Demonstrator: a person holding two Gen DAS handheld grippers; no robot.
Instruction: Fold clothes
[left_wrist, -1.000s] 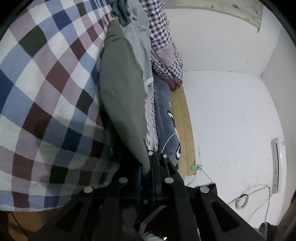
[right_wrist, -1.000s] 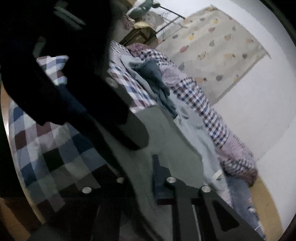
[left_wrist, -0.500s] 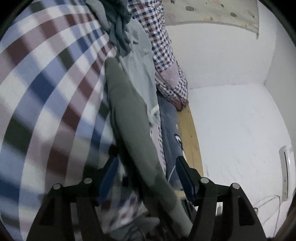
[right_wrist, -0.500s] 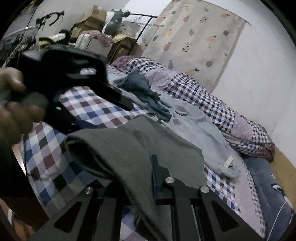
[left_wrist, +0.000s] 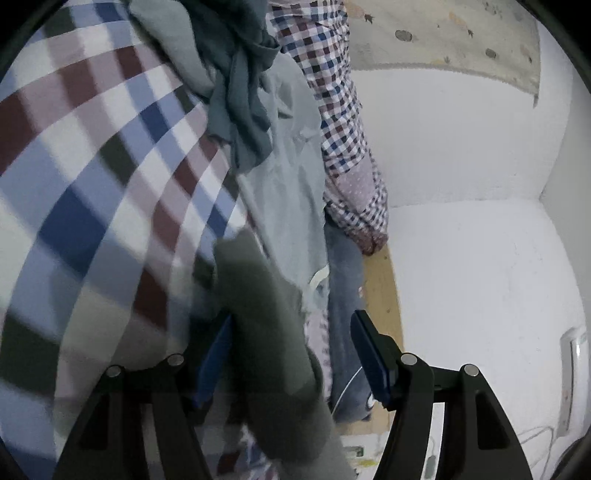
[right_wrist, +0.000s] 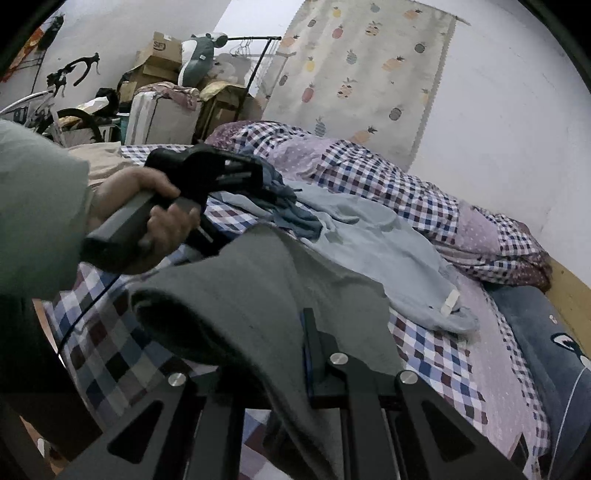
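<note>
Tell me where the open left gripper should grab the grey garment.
Grip the grey garment on its free folded edge nearest the left gripper, coming in from the left, level with the bed. That edge hangs loose while the right gripper pinches the other end.

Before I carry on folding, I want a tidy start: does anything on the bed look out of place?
Yes. A dark teal garment lies crumpled in a heap on the spread-out light blue garment, and the grey garment hangs loose, pinched only by the right gripper; the left gripper is open around it.
</note>
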